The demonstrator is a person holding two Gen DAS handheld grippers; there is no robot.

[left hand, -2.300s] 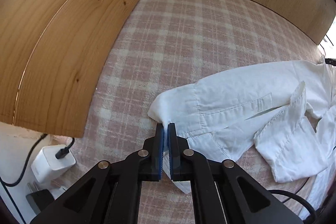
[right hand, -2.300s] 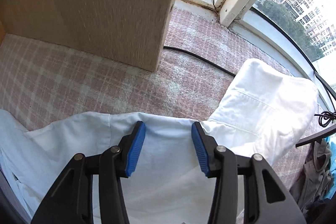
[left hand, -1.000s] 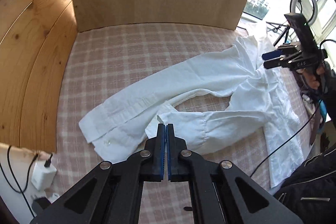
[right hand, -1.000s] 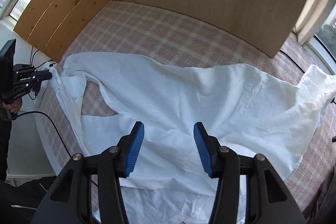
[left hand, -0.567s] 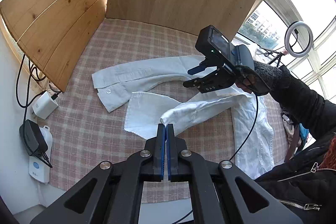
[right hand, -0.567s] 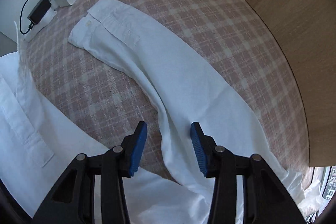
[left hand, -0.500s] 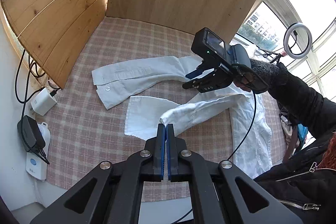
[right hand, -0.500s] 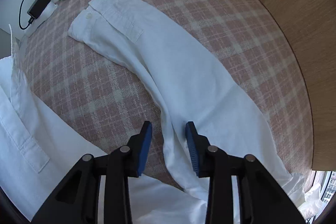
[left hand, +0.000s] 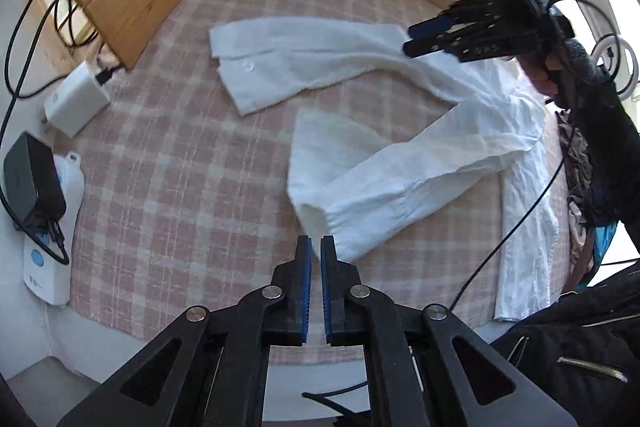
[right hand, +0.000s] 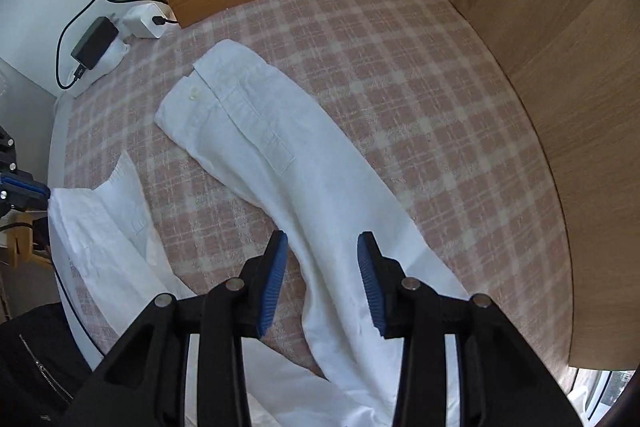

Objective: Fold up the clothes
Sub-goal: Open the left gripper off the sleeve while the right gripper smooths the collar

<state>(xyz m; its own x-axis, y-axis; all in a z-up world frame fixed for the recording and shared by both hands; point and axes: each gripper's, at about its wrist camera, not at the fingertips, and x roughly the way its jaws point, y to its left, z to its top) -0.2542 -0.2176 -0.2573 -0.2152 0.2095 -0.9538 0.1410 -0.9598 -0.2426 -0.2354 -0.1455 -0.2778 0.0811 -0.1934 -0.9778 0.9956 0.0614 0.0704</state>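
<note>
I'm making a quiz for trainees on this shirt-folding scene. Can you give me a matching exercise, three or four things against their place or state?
Things:
1. left gripper
2. right gripper
3. white charger
4. buttoned cuff

Place or state:
A. wide open above a white sleeve
B. plugged with a black cable, beside the wooden board
C. nearly shut, a thin gap, holding nothing
D. lying flat on the checked cloth

Pairs: 1-C, 2-A, 3-B, 4-D

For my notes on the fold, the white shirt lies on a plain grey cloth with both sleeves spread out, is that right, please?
Not quite: the cloth under the white shirt is pink-and-white checked, not plain grey, as the right wrist view shows. Both sleeves are spread out.
</note>
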